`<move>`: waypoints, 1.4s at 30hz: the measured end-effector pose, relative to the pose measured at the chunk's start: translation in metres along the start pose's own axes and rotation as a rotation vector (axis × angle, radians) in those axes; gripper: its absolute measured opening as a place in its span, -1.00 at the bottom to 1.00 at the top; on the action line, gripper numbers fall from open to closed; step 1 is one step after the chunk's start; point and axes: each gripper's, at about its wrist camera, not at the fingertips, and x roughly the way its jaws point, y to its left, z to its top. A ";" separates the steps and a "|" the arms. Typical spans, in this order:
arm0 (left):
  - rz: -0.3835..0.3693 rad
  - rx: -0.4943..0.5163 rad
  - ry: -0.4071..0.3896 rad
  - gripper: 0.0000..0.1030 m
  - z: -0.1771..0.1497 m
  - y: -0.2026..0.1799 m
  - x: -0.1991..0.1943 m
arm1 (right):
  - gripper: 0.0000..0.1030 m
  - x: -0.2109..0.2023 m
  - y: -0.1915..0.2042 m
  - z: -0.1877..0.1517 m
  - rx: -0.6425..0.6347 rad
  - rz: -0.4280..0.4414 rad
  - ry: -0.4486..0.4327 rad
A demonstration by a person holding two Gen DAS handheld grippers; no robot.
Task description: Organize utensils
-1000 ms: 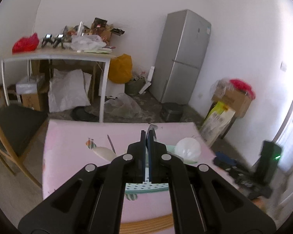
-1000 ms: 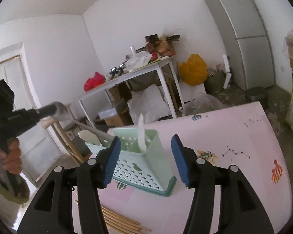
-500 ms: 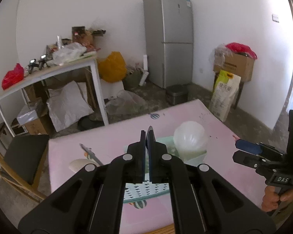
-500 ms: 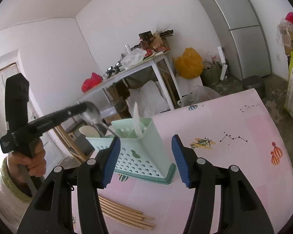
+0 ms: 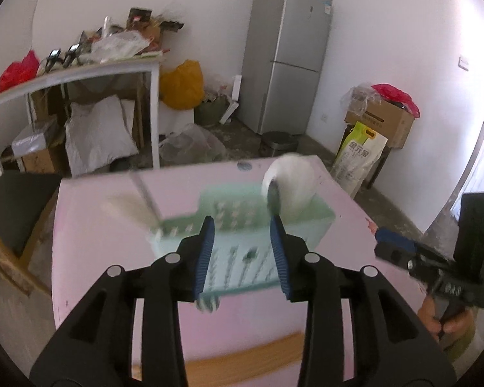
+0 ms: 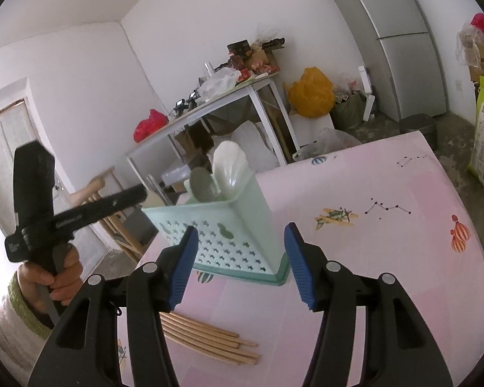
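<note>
Dropped steel spoon (image 6: 200,184) stands in perforated caddy (image 6: 229,229).

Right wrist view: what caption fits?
Open right gripper faces a green utensil caddy; wooden chopsticks lie nearby.

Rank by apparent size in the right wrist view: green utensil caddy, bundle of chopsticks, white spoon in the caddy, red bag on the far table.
1. green utensil caddy, clearly largest.
2. bundle of chopsticks.
3. white spoon and red bag: about alike; the bag is much farther away, so no ranking.
</note>
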 end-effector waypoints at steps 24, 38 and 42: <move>-0.157 -0.643 0.318 -0.39 -0.179 0.067 -0.008 | 0.07 0.145 0.094 -0.083 -0.561 0.219 0.660; -0.066 -0.568 0.301 -0.45 -0.157 0.060 0.004 | -0.22 0.092 0.092 -0.103 -0.382 0.182 0.717; -0.032 -0.486 0.311 -0.47 -0.155 0.052 0.004 | -0.28 0.078 0.096 -0.116 -0.272 0.197 0.725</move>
